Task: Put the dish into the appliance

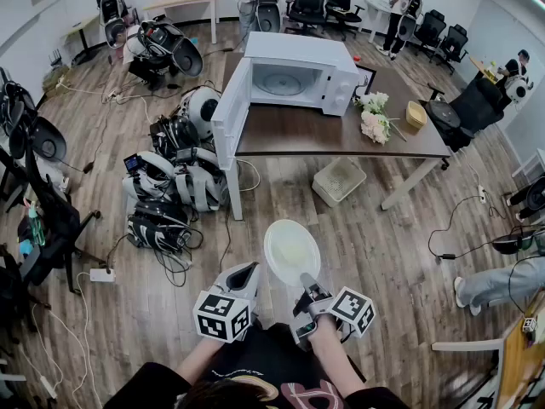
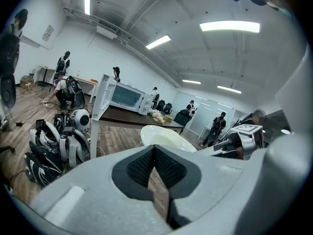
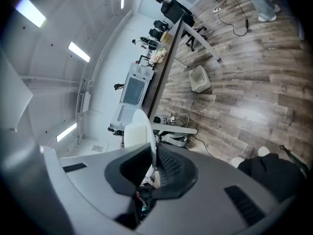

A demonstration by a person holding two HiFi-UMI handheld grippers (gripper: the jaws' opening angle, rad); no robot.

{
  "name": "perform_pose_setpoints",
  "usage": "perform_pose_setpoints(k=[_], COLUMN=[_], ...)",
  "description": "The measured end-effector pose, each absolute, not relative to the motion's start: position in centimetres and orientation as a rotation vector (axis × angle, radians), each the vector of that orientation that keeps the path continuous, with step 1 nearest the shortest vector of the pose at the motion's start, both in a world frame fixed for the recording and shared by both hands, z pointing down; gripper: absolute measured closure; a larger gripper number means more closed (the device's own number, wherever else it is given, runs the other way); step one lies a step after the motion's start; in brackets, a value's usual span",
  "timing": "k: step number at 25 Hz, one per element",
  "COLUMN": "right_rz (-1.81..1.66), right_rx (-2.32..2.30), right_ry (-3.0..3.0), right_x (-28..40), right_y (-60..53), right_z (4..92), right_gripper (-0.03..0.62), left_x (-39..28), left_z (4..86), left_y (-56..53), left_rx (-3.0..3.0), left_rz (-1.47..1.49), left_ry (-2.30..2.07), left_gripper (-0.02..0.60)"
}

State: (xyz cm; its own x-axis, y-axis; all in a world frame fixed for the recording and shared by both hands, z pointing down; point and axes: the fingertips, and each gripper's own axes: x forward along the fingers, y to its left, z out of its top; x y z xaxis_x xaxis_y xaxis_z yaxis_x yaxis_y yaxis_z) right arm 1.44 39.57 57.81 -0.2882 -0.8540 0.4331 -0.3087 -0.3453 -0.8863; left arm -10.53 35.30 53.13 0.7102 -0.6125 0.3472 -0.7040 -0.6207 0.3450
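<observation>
A white oval dish point(image 1: 291, 250) hangs over the wooden floor in front of me, held by its near rim in my right gripper point(image 1: 305, 289), whose jaws are shut on it. The right gripper view has the dish point(image 3: 138, 129) edge-on between the dark pads. My left gripper point(image 1: 241, 276) is beside the dish, to its left, shut and empty; its pads point(image 2: 166, 173) meet, and the dish point(image 2: 165, 139) shows beyond them. The white microwave point(image 1: 294, 77) stands on the brown table point(image 1: 341, 130) ahead, with its door point(image 1: 230, 107) swung open to the left.
A heap of black-and-white helmets and packs point(image 1: 174, 186) lies on the floor left of the table. Under the table sits a white basket point(image 1: 338, 180). Flowers point(image 1: 373, 116) and a small yellow basket point(image 1: 415, 114) rest on the table's right. Office chairs and people stand around the room.
</observation>
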Motion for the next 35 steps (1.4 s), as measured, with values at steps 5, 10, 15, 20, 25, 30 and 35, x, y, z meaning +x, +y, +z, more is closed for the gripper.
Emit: perform_pose_setpoints(k=[5, 10, 15, 20, 25, 30, 35], right_rz=[-1.654, -1.657, -1.644, -1.619, -1.625, -1.645, -1.664], right_rx=[-1.532, -1.519, -1.522, -1.502, -1.507, -1.516, -1.505], right_ry=[1.466, 1.445, 1.434, 1.402, 1.381, 1.365, 1.376], right_x=[1.2, 0.5, 0.0, -0.7, -0.9, -0.2, 1.3], right_y=[39.0, 38.0, 36.2, 34.6, 34.2, 33.0, 30.0], right_z=[57.8, 58.1, 58.3, 58.2, 58.4, 59.2, 59.8], right_gripper=[0.562, 0.561, 0.56, 0.56, 0.56, 0.557, 0.557], left_x=[-10.3, -10.8, -11.5, -12.2, -11.9, -11.5, -10.8], left_z=[53.2, 53.1, 53.4, 54.2, 54.4, 54.9, 55.4], left_y=[34.8, 33.6, 31.9, 30.9, 30.4, 28.9, 26.0], left_rx=[2.464, 2.464, 2.47, 2.49, 2.498, 2.485, 2.461], left_rz=[0.274, 0.259, 0.268, 0.325, 0.334, 0.345, 0.343], left_ry=[-0.989, -0.976, -0.964, -0.931, -0.914, -0.928, -0.983], left_gripper=[0.574, 0.574, 0.574, 0.574, 0.574, 0.574, 0.574])
